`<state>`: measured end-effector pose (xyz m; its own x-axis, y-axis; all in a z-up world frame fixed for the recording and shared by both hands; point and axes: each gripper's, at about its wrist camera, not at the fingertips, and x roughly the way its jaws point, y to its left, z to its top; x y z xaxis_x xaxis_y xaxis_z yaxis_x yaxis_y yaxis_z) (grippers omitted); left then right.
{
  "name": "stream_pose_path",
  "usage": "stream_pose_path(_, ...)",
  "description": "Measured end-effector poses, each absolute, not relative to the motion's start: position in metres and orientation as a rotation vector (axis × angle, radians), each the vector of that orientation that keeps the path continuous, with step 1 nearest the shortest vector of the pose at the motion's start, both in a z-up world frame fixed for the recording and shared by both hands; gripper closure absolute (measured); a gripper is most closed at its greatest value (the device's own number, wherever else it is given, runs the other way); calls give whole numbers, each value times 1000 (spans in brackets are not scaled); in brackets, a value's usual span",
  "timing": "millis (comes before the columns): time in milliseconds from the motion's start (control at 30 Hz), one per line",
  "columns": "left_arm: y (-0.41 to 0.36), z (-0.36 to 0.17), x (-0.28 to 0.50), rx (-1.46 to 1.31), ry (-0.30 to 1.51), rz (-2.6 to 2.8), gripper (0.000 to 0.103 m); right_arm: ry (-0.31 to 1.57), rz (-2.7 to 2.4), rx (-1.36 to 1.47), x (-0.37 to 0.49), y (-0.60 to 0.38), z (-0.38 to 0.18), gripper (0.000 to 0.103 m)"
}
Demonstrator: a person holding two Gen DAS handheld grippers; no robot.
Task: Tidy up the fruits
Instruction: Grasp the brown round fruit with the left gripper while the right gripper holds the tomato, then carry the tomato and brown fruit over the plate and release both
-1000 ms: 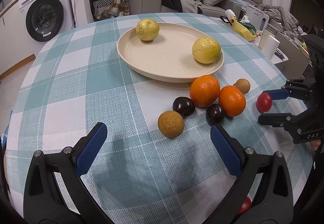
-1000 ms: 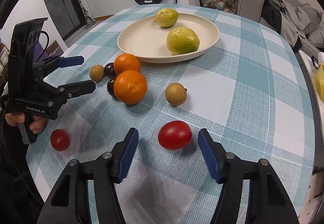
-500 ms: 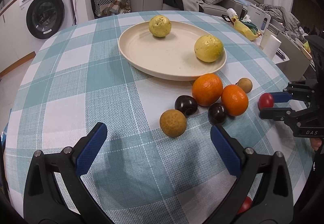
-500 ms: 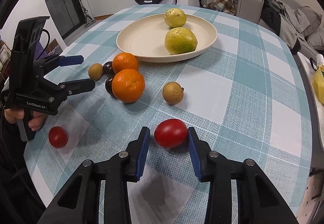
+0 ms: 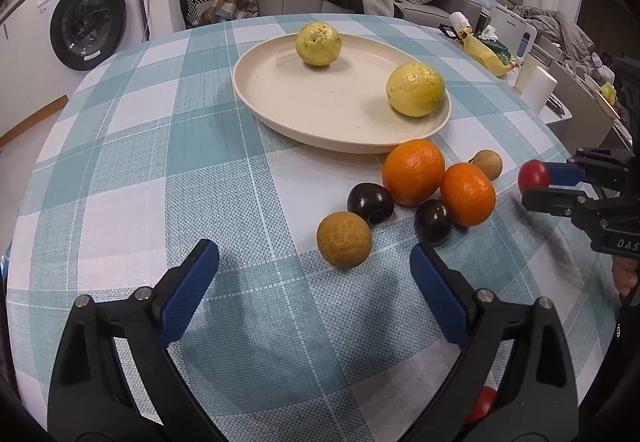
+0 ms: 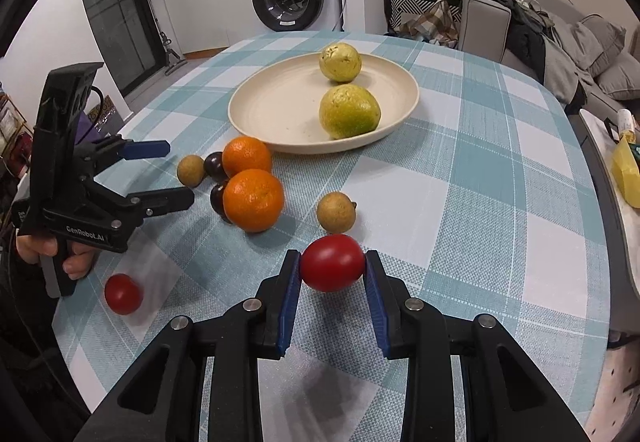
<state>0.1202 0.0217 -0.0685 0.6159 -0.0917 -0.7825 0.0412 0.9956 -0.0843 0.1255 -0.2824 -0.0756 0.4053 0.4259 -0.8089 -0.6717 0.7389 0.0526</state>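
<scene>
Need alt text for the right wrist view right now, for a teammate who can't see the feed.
The right gripper is shut on a red tomato above a teal checked tablecloth. Beyond it lie two oranges, small brown and dark fruits, and a cream plate holding two yellow-green fruits; the open left gripper is at left.

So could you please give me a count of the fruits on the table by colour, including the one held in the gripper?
Yellow-green, on the plate: 2
Orange: 2
Dark purple: 2
Tan-brown: 2
Red: 2, one in the right gripper, one loose
Total: 10
</scene>
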Motion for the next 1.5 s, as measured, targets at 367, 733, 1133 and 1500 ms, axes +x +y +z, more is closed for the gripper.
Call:
stream_pose_path(367, 18, -68, 123, -53, 903, -107, 42, 909, 711, -291, 125, -280, -75, 70)
stream_pose_path(733, 11, -64, 119, -39, 878, -170, 79, 907, 712, -287, 124, -279, -74, 70)
stream_pose_path(1133, 16, -56, 114, -71, 838, -174, 79, 888, 707, -261, 128, -282, -71, 70)
stream_pose_path(1500, 27, -39, 106, -110, 749, -152, 79, 817, 693, -182, 129, -286, -60, 70)
